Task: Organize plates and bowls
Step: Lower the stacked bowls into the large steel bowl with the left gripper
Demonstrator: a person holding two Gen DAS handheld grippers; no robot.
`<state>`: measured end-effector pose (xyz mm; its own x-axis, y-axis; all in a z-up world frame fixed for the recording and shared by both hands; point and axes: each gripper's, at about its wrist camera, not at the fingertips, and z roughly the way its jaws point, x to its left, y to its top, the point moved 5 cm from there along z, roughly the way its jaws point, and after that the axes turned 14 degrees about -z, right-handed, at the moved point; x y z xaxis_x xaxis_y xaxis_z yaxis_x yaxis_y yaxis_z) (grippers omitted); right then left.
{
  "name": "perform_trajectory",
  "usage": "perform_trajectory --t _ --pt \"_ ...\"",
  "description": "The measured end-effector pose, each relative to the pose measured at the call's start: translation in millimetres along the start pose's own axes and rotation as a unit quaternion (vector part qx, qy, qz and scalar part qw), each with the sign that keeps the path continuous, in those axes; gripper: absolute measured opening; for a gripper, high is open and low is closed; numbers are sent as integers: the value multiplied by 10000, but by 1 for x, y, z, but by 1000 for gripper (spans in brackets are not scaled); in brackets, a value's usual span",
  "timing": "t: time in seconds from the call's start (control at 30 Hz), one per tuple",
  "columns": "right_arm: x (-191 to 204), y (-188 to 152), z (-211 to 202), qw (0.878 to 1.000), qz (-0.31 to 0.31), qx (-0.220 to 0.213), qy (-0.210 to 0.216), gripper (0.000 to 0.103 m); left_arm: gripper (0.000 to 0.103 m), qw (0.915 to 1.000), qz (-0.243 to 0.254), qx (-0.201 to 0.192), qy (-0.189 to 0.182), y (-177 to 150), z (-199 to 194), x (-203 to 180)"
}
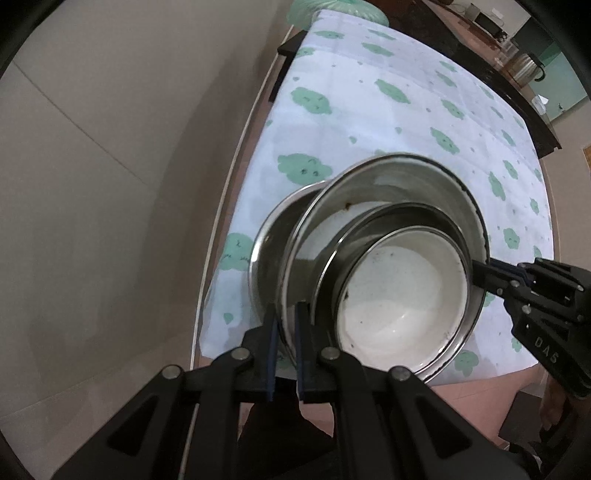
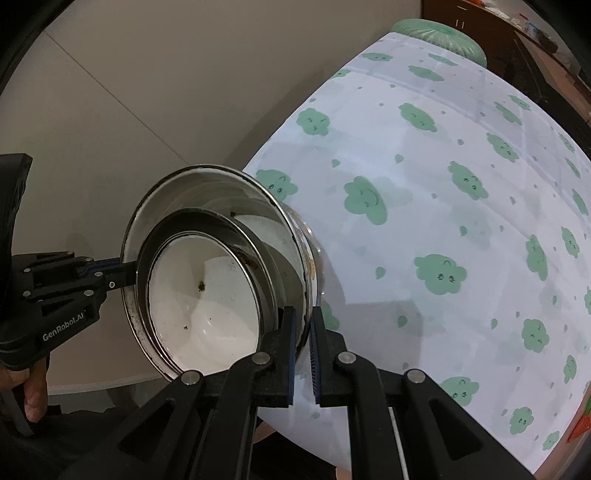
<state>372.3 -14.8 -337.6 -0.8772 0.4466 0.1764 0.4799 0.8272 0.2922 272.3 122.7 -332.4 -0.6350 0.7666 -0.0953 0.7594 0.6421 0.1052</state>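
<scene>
Cloud-print tablecloth [image 2: 461,229] — both hand-held grippers, left [image 1: 285,325] and right [image 2: 303,325], pinch the big outer one [image 1: 388,177] of three nested bowls.

surface: table [image 1: 255,110] | cover: cloud-print cloth [image 2: 461,221] | on cloth: steel pot [image 1: 266,254]

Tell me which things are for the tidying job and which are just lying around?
For the job:
- big steel bowl
- smaller nested bowl
- steel bowl underneath
- left gripper, right gripper, each clamped on the big bowl's rim

Just around:
- cloud-print tablecloth
- green stool
</scene>
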Motion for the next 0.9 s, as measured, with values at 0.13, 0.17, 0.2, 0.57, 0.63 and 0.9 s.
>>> perform_trajectory --t 0.13,0.17,0.2,0.57,0.63,0.9 --pt "3 1 7 10000 6 48 40 9 3 10000 -3 50 9 0 5 4" --pt "4 1 8 10000 7 58 40 9 3 10000 -5 65 9 1 6 5" --pt "4 1 9 10000 14 68 44 9 3 10000 -11 89 2 0 7 5" --pt "1 1 18 9999 48 161 40 9 3 9998 52 184 63 1 16 4" --pt "0 1 20 9998 52 176 52 9 3 9998 56 184 86 3 18 4" --pt "-2 2 29 9995 46 294 105 9 3 9995 50 260 161 5 29 6"
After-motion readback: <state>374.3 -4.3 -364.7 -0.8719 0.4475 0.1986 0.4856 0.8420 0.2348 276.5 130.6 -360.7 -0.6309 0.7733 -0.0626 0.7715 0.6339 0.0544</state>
